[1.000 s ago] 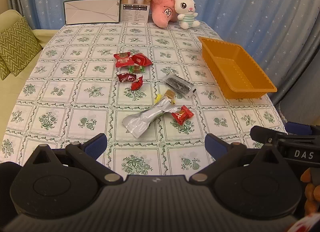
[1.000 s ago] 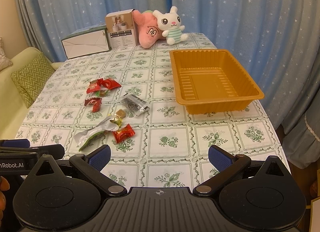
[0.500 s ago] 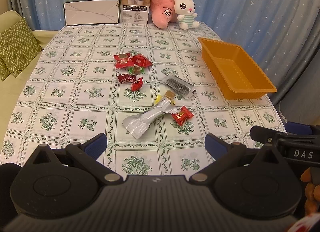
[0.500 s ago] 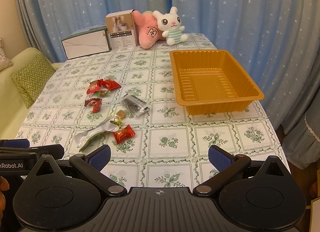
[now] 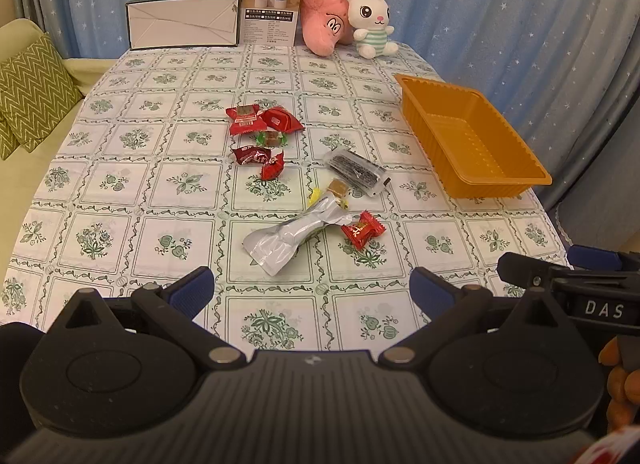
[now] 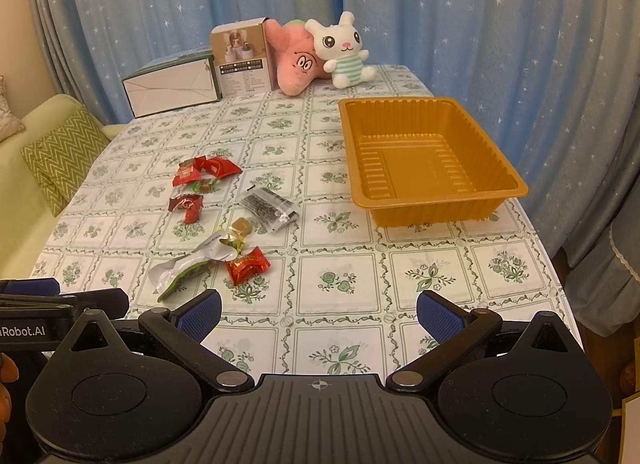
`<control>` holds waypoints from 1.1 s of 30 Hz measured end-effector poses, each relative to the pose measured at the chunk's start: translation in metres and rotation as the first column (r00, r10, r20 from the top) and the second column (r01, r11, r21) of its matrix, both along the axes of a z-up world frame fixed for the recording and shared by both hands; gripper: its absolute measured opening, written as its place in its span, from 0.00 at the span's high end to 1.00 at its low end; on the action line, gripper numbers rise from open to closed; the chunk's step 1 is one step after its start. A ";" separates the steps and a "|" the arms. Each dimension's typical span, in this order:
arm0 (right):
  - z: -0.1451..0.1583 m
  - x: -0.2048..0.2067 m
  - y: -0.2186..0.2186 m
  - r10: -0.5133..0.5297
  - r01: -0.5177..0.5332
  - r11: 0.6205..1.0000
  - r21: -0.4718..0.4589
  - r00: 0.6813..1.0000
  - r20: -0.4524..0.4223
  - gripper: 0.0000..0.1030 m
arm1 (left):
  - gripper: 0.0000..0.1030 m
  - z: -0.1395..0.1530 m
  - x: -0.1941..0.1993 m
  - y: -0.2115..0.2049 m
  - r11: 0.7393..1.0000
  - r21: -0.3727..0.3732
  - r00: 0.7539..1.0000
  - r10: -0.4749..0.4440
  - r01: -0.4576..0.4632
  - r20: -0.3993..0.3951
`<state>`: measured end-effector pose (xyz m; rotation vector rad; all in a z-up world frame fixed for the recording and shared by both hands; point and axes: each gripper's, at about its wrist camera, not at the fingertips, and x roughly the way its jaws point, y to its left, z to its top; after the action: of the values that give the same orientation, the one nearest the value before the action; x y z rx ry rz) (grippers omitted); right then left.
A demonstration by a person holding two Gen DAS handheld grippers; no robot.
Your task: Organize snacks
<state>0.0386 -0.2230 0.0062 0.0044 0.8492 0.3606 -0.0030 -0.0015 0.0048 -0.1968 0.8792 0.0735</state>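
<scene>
Several snacks lie in the middle of the patterned tablecloth: a silver pouch (image 5: 294, 234) (image 6: 192, 264), a red candy (image 5: 362, 230) (image 6: 247, 264) beside it, a clear packet of dark sticks (image 5: 355, 172) (image 6: 267, 204), a small caramel (image 5: 337, 187) (image 6: 241, 226), and red wrappers (image 5: 262, 120) (image 6: 206, 170) farther off. An empty orange tray (image 5: 472, 144) (image 6: 424, 160) stands at the right. My left gripper (image 5: 312, 288) and right gripper (image 6: 319, 316) hover open over the near table edge, nothing between their fingers.
At the far end stand a white box (image 5: 182, 24) (image 6: 172, 86), a brown carton (image 5: 272, 8) (image 6: 242, 58), a pink plush (image 5: 324, 22) (image 6: 298, 60) and a white bunny plush (image 5: 372, 22) (image 6: 346, 50). A sofa with a green zigzag cushion (image 5: 34, 92) (image 6: 60, 154) is on the left. Blue curtains hang behind.
</scene>
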 end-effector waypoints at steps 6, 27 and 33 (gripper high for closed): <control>0.000 0.000 0.001 0.000 0.000 1.000 -0.001 1.000 -0.002 0.00 | 0.00 0.000 0.000 0.000 1.000 0.000 1.000 0.000 0.000 0.000; -0.018 0.008 -0.001 -0.015 0.015 1.000 0.013 1.000 0.000 0.00 | 0.00 -0.012 0.021 0.018 0.999 0.029 0.999 -0.042 0.043 -0.030; -0.030 0.021 0.004 -0.005 0.005 1.000 0.027 1.000 -0.002 0.00 | 0.06 -0.026 0.049 0.026 0.985 0.076 0.987 -0.152 0.156 -0.060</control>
<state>0.0599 -0.2185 -0.0238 0.0319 0.8464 0.3676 0.0462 0.0246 -0.0207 -0.0512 0.9406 -0.0303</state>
